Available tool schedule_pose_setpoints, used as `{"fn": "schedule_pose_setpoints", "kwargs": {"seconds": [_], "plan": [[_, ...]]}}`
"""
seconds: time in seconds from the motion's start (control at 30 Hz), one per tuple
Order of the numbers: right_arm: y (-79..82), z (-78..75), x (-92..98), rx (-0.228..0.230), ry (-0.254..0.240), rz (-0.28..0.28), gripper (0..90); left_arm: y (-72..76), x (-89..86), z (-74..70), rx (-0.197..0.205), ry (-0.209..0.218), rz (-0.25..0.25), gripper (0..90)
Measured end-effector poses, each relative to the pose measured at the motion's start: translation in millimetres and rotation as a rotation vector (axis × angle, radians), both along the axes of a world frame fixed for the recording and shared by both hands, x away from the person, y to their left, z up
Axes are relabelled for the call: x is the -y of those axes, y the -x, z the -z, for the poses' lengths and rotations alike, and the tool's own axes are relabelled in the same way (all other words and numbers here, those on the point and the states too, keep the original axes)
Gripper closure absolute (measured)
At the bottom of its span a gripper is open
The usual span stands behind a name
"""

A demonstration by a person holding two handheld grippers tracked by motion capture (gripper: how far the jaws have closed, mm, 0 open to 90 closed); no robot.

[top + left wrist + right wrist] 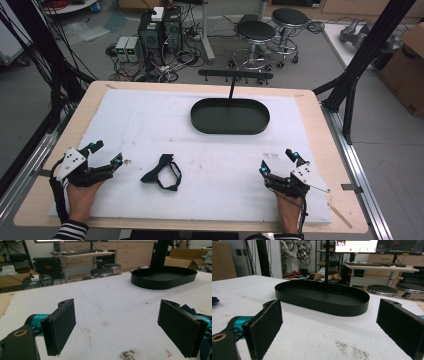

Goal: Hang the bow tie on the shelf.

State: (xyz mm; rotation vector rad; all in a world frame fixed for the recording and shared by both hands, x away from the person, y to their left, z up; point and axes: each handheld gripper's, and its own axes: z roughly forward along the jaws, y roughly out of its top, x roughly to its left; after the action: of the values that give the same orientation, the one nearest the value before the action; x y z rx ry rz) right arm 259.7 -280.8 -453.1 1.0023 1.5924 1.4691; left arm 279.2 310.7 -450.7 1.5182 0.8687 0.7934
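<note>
Black strap (pixel 163 173) in high view, tray (pixel 322 303) ahead

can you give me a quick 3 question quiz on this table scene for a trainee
1. True or false: the left gripper is holding the dark strap.
2. What is inside the black oval tray?
A. the strap
B. nothing that can be seen
C. a gripper
3. Which gripper is nearer to the strap?

Key:
1. False. Its jaws stand open with nothing between them, and the strap lies apart on the white mat.
2. B.
3. The left gripper; the right gripper rests farther off, jaws also open.
</note>
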Motion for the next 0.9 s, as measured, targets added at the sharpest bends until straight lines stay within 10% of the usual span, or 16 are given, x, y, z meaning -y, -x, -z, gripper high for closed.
{"fn": "schedule_pose_setpoints", "kwargs": {"seconds": [0.9], "plan": [[-0.7,-0.2,-0.3,0.002,0.014,0.003,5.6,-1.1,-1.2,-0.7,-0.012,0.019,-0.009,15.2]]}}
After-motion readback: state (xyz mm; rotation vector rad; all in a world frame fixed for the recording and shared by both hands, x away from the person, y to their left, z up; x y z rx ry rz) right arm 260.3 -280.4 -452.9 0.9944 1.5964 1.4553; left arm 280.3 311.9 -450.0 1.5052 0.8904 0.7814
